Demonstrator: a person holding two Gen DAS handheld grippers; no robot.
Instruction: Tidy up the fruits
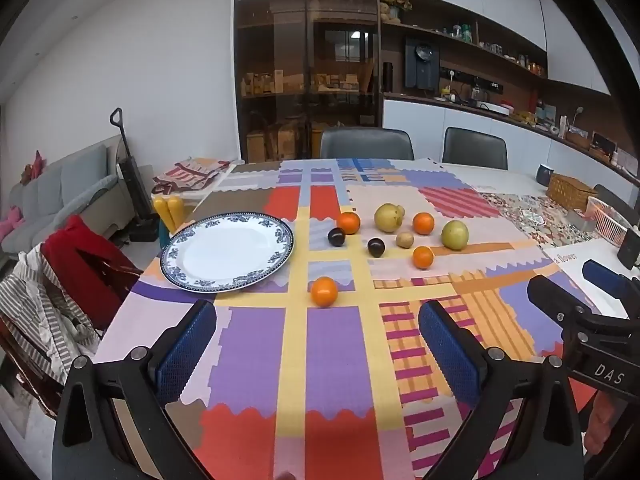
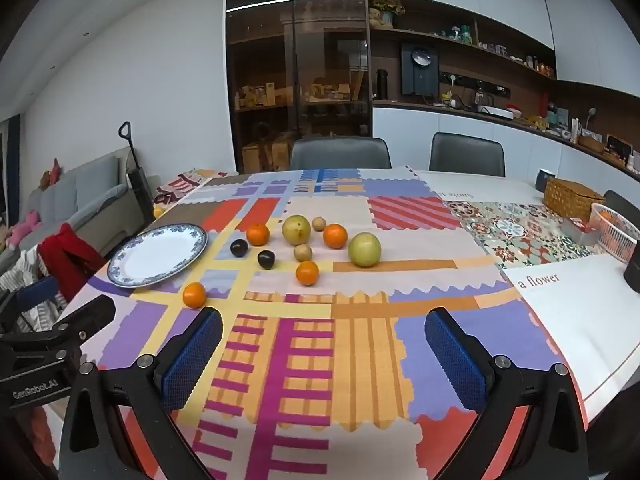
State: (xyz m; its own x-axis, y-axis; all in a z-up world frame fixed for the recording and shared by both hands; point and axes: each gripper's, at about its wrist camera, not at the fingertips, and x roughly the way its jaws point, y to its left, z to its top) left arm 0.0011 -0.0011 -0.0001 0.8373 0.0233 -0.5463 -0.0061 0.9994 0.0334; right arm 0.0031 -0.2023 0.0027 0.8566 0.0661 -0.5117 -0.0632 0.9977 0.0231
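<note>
A white plate with a blue rim (image 1: 276,240) (image 2: 200,242) lies empty at the table's left side. Right of it lie loose fruits: several oranges, the nearest (image 1: 324,291) (image 2: 194,295) alone in front, two dark plums (image 1: 336,237) (image 2: 239,247), two small brown fruits (image 1: 405,239) (image 2: 303,253), and two yellow-green pears (image 1: 454,234) (image 2: 364,249). My left gripper (image 1: 318,348) is open and empty, above the cloth short of the nearest orange. My right gripper (image 2: 324,354) is open and empty, further right, short of the fruit group.
A patchwork tablecloth (image 1: 328,360) covers the table. A wicker basket (image 2: 570,198), a white mesh basket (image 2: 616,232) and a dark cup (image 2: 545,180) stand at the far right. Two grey chairs (image 2: 340,152) stand behind the table. A chair with a red garment (image 1: 80,272) is left.
</note>
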